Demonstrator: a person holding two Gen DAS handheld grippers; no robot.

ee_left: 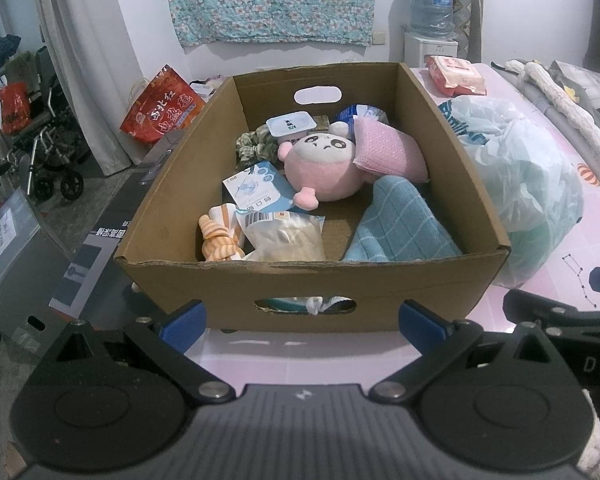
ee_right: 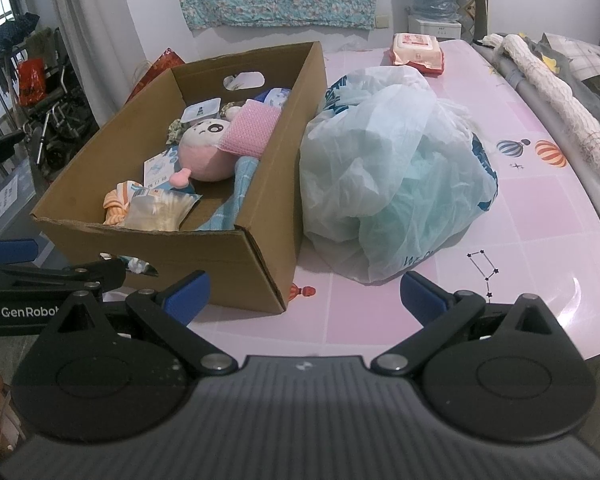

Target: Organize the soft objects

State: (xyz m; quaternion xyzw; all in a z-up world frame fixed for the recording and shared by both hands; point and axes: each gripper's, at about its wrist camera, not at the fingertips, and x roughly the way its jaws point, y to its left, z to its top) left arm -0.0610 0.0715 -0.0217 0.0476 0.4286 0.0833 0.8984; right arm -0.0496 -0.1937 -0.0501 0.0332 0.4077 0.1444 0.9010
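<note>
Plush toy (ee_left: 324,168) in box (ee_left: 228,280), both grippers spread

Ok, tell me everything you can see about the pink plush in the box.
The plush is round, pink and fuzzy, with a pale face, dark eye patches and a small pink paw sticking out. It lies on its back in the middle of the cardboard box. A pink sponge rests against its head; a blue packet and teal towel flank it. Neither gripper touches it.

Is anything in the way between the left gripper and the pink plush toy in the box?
Yes. The cardboard box has its near wall between the open left gripper and the pink plush toy. From above, nothing covers the toy except a pink sponge on one side.
</note>
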